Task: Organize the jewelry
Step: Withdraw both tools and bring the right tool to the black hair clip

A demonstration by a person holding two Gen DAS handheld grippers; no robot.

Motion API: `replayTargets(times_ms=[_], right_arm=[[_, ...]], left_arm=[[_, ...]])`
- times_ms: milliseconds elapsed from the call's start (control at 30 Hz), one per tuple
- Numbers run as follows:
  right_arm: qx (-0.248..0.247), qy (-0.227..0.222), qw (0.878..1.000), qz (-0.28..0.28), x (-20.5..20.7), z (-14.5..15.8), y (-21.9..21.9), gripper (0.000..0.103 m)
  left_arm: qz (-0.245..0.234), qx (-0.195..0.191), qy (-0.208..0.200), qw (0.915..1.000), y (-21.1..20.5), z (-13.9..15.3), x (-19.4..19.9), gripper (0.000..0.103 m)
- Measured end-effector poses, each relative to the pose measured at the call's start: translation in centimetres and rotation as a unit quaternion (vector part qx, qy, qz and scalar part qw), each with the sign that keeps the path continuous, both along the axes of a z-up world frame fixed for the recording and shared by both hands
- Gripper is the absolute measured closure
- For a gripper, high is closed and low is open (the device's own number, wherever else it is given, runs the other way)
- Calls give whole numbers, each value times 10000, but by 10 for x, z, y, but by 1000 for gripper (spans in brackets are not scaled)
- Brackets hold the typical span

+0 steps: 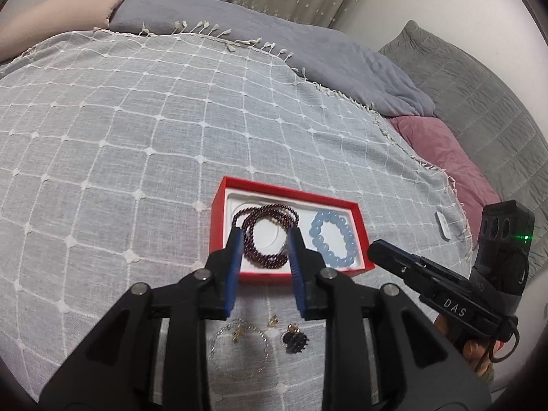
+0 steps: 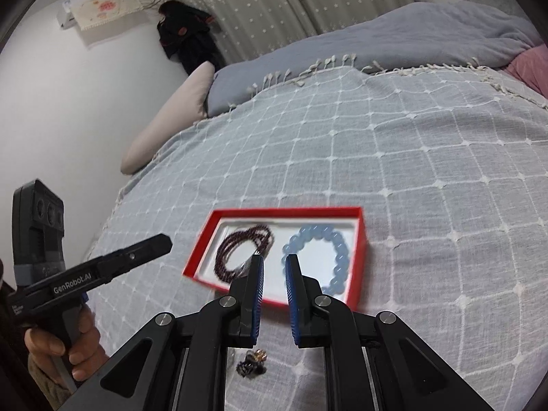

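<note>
A red box (image 1: 363,229) with a white lining lies in the lower middle of the frame on a grey checked bedspread (image 1: 137,137). Inside, a dark red bead string (image 1: 263,236) is coiled on the left and a pale blue bead bracelet (image 1: 334,239) lies on the right. The left gripper (image 1: 265,250) hangs over the string with jaws apart, grasping nothing. The right gripper (image 2: 274,274) has a narrow gap between its jaws and is empty. A clear bead bracelet (image 1: 239,349) and small earrings (image 1: 294,340) lie below the box.

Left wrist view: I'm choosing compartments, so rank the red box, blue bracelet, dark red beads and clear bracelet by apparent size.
1. Red box
2. Dark red beads and clear bracelet: alike; the latter lies nearer the camera, so unsure.
3. Blue bracelet
</note>
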State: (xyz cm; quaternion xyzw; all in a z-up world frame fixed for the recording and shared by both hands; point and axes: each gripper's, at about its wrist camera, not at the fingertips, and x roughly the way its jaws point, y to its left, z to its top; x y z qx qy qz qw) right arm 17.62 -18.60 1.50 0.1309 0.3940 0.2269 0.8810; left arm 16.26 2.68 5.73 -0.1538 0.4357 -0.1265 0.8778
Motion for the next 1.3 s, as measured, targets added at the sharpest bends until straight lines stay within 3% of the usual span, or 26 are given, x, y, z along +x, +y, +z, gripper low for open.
replayTargets(times_ms=[100,200,300,367,400,467,500,600,833,1100,1300], right_arm=[[-88,3,9999,129,-7,-3,12,89],[-270,-71,9995,172,-14,-3,18,81],[-304,-71,9995,79,-22,-3,11,80],[-370,-83,9993,-53,-28,-2,4,72],[-452,-106,9988,-123,-32,-1,1,68],[-476,-153,9985,-200,-38,1,-2,50],[-405,-143,9988,-228,-43,1,-3,48],[-318,-30,9994,-117,-56,-2,4,48],[-811,1,9967,-75,-92,-18,13,48],[-1073,96,9942,51,-88,-36,19,48],[-1313,-240,9905,336,-96,-39,34,49]], left_arm=[[39,126,-26,9999,1,-1,-11,74],[109,253,-29,9996,7,-2,-22,71],[233,341,-44,9991,18,-6,-38,63],[337,395,-15,9987,27,-12,-48,53],[381,422,16,9984,30,-16,-52,53],[407,458,134,9980,37,-24,-57,53],[418,443,186,9980,39,-27,-59,53],[432,416,300,9978,44,-34,-66,53],[247,480,345,9979,34,-38,-75,53],[45,668,286,9973,24,-39,-79,53],[-91,819,379,9959,18,-46,-77,53]])
